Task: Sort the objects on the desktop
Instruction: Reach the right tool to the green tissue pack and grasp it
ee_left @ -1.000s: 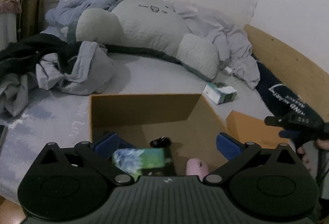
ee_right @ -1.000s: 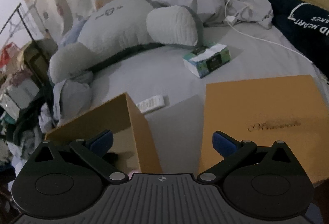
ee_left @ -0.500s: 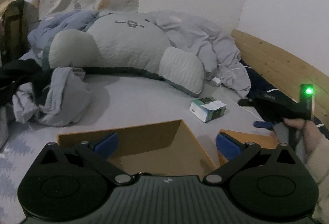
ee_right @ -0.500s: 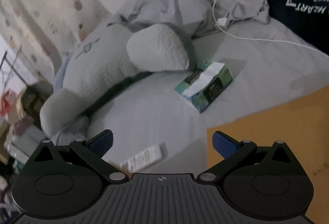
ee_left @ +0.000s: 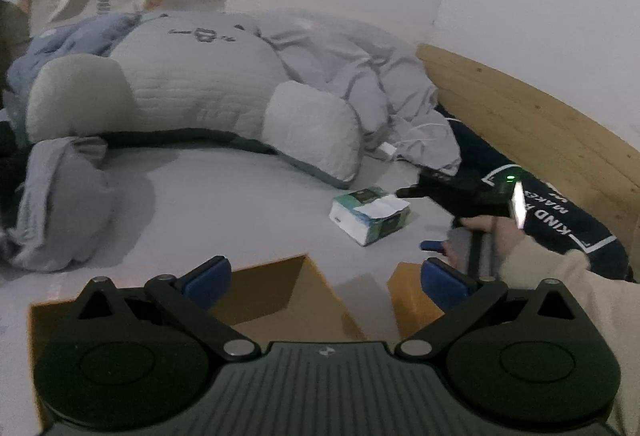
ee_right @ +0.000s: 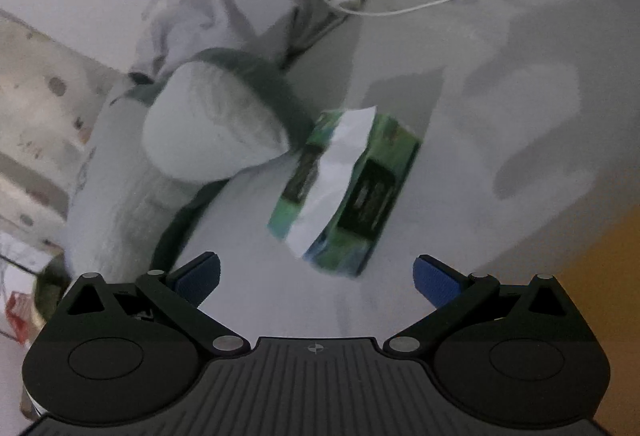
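Right wrist view put your right gripper (ee_right: 316,278) nearest, its blue-padded fingers spread wide with nothing between them, hanging just above the grey bed sheet (ee_right: 500,108). Just beyond the gap, a little right of centre and skewed, lay the green tissue pack (ee_right: 348,192) with a white tissue standing out of its top; it lay free on the sheet, close to the claw but apart from it. Its far corner sat just beside the pale cushion (ee_right: 208,132), with a white cable (ee_right: 440,2) farther off. An orange lid (ee_right: 616,276) showed at the right edge.

From the left wrist, your left gripper (ee_left: 326,278) was also spread and empty, poised over the open orange box (ee_left: 280,300); what lay inside was hidden. Past the box's far corner, the pack (ee_left: 370,214) rested mid-sheet, your right hand (ee_left: 496,236) close beside it.

By my judgement you were reaching for the pack. The next move called for turning the claw to match its skew, then closing across its narrow sides.
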The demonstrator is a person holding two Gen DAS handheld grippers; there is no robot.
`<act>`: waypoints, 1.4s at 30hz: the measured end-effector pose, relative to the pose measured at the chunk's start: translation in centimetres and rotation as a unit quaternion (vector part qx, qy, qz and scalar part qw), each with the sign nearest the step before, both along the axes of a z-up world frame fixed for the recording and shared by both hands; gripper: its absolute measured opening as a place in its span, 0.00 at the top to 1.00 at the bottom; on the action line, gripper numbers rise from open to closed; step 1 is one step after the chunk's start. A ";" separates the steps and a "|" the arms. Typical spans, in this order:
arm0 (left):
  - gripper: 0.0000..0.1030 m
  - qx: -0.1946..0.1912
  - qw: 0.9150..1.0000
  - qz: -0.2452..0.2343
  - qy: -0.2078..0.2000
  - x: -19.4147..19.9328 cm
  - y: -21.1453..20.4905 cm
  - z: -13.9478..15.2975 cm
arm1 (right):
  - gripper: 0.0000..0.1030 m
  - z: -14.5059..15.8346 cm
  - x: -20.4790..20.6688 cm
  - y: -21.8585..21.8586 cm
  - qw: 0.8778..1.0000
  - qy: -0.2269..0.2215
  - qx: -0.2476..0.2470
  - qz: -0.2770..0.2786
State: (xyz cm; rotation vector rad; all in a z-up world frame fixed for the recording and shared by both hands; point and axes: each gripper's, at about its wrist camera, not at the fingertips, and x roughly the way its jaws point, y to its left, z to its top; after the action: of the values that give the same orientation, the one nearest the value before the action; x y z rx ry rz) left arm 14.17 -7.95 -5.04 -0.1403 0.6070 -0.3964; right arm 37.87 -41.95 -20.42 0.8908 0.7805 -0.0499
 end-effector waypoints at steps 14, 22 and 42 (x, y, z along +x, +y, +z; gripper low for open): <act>0.00 -0.030 0.999 0.003 0.026 2.5 0.1 -1.3 | 0.18 -6.9 8.2 -1.2 0.997 0.038 0.052 -0.034; 0.00 -0.052 0.998 0.002 0.038 3.3 0.3 -1.7 | 0.25 -7.9 9.9 -1.2 0.995 0.034 0.077 -0.051; 0.00 -0.070 0.995 0.018 0.065 4.0 0.9 -2.4 | 0.60 -5.4 9.6 0.3 0.999 -0.025 0.041 -0.024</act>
State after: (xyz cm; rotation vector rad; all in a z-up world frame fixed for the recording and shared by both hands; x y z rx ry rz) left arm 18.15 -7.03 -7.43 -0.3127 0.7044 -0.3965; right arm 47.51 -41.64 -25.79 0.9856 0.7191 -0.0386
